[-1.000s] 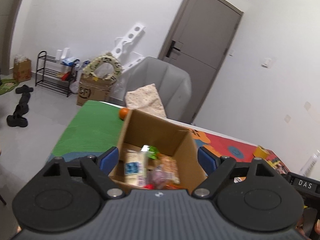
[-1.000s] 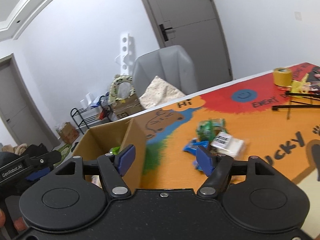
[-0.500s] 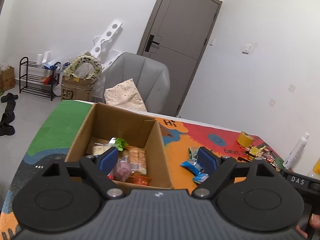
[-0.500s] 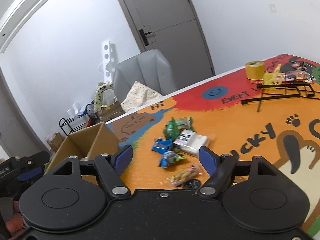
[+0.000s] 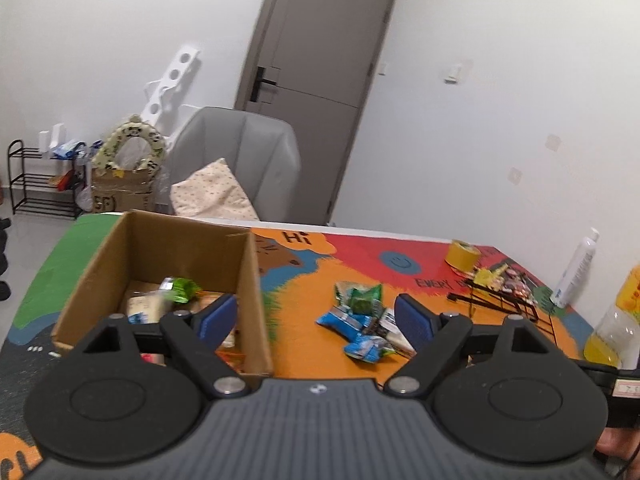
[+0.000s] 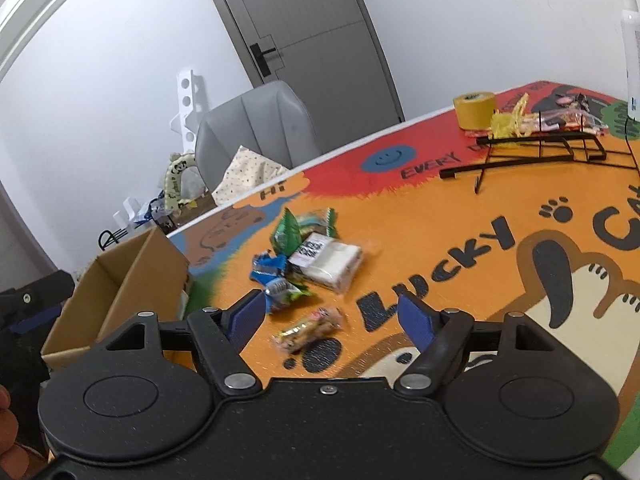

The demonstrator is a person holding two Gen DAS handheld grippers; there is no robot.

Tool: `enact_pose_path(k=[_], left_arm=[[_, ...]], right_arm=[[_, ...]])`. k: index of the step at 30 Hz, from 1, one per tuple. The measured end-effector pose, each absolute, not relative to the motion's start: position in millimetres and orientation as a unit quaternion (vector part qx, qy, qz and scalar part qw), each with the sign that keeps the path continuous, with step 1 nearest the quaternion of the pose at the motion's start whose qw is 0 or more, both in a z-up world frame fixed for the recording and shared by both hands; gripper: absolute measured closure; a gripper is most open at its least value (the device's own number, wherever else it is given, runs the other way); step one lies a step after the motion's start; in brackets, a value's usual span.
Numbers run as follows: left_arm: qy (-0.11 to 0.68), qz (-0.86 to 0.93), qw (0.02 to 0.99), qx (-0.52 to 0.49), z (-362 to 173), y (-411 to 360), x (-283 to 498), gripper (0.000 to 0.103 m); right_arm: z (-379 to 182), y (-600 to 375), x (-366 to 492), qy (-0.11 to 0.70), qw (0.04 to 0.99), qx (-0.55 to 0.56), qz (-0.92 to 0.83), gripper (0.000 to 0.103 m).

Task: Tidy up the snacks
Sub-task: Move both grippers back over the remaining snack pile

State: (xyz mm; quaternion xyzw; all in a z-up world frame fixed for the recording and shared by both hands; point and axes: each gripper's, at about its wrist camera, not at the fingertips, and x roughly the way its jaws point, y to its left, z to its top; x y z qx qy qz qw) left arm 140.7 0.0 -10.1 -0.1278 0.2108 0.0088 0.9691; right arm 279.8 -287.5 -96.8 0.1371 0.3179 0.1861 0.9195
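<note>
The table mat (image 6: 460, 216) carries readable writing: "Hi" at its far edge, "EVERY D…" beside a blue smiley on the red patch, and "LUCKY" in big black letters across the orange, with paw prints and part of "CA…" at the right. A white pack (image 6: 326, 260) in the snack pile bears a black QR-style label; its other print is too blurred to read. A carton on the floor (image 5: 120, 196) shows "SF".

The left gripper (image 5: 316, 316) has its jaws apart with nothing between them, hanging over the near edge of the box (image 5: 256, 280) and the mat. The right gripper (image 6: 332, 318) also stands apart and empty, just above a small yellow-pink snack (image 6: 308, 328).

The loose snacks lie on the orange area right of the box: a green bag (image 6: 298, 228), blue wrappers (image 6: 272, 276) and the white pack, touching one another.

Only the left view looks into the box, where several packs (image 5: 176, 292) already lie, and shows a white bottle (image 5: 576, 268) and a yellow-liquid bottle (image 5: 616, 328) at the right. Only the right view shows the small snack and the "LUCKY" lettering. Both show the tape roll (image 6: 474, 108) and black wire rack (image 6: 540, 148) far right.
</note>
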Motion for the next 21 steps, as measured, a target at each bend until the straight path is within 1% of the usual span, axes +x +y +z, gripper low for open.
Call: enact_pose_path(k=[3,6,8,9,11,12,14,16,18,21], left_arm=[[0.221,0.003,0.968,-0.119,-15,-11,149,0.020],[0.233,-0.004,0.966,-0.113,-22,-22,156,0.026],[0.240,-0.011,0.964,-0.110,-27,-27,162,0.035],[0.245,-0.014,0.963,-0.109,-30,-30,165,0.038],[0.257,-0.019,0.960,-0.110,-36,-33,172,0.050],[0.262,-0.019,0.958,-0.112,-39,-34,175,0.052],[0.268,-0.021,0.957,-0.112,-44,-37,180,0.063],[0.273,-0.023,0.956,-0.107,-48,-40,184,0.069],[0.279,-0.025,0.954,-0.107,-52,-40,187,0.069],[0.289,-0.025,0.951,-0.107,-57,-41,191,0.069]], right_arm=[[-106,-292,284,0.331,0.914,0.142,0.188,0.029],[-115,-295,289,0.339,0.910,0.146,0.190,0.029],[-120,-295,291,0.344,0.907,0.145,0.194,0.029],[-122,-294,292,0.346,0.906,0.144,0.196,0.029],[-126,-291,295,0.351,0.903,0.140,0.203,0.029],[-128,-290,297,0.354,0.902,0.138,0.205,0.029],[-132,-285,300,0.357,0.901,0.132,0.208,0.028],[-135,-280,301,0.357,0.901,0.123,0.214,0.021],[-137,-275,303,0.356,0.902,0.113,0.215,0.008],[-140,-267,305,0.354,0.905,0.093,0.216,0.005]])
